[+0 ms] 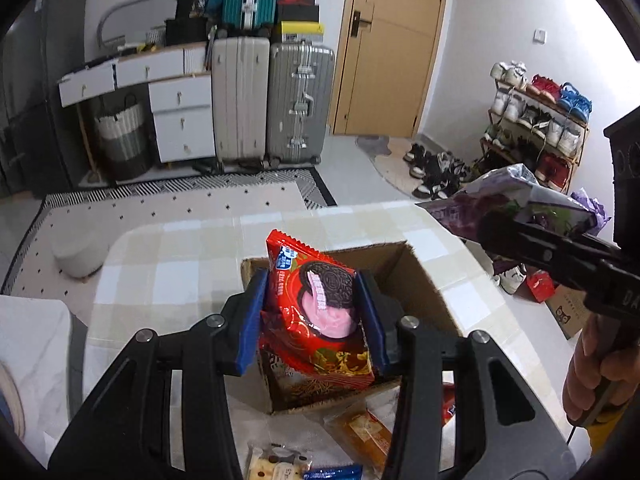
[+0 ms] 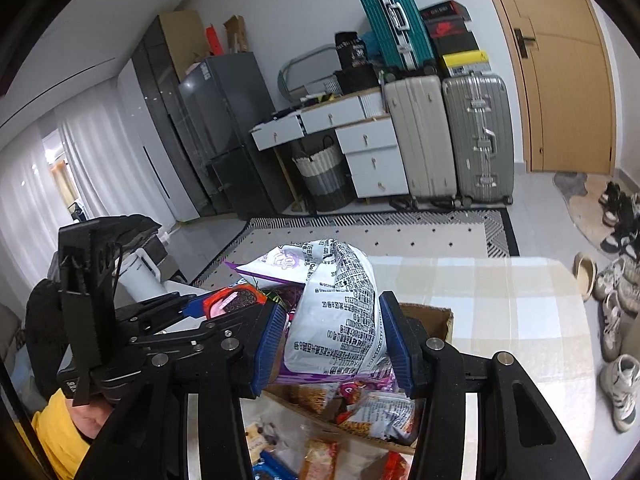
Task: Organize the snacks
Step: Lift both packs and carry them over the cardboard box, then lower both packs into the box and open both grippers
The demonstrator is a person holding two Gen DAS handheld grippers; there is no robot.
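Note:
In the left wrist view my left gripper (image 1: 311, 320) is shut on a red cookie packet (image 1: 316, 312), held upright just over an open cardboard box (image 1: 416, 280) on the checked tablecloth. My right gripper (image 2: 335, 340) is shut on a white-and-purple snack bag (image 2: 340, 312), held above the same cardboard box (image 2: 440, 318), which holds several packets. The right gripper with the purple bag (image 1: 508, 204) shows at the right of the left wrist view. The left gripper and its red packet (image 2: 234, 300) show at the left of the right wrist view.
Loose snack packets (image 1: 360, 436) lie on the table in front of the box. The checked table (image 2: 500, 292) stretches beyond the box. Suitcases (image 1: 272, 100), a white drawer unit, a door and a shoe rack (image 1: 536, 120) stand across the room. A hand (image 1: 596, 372) holds the right gripper's handle.

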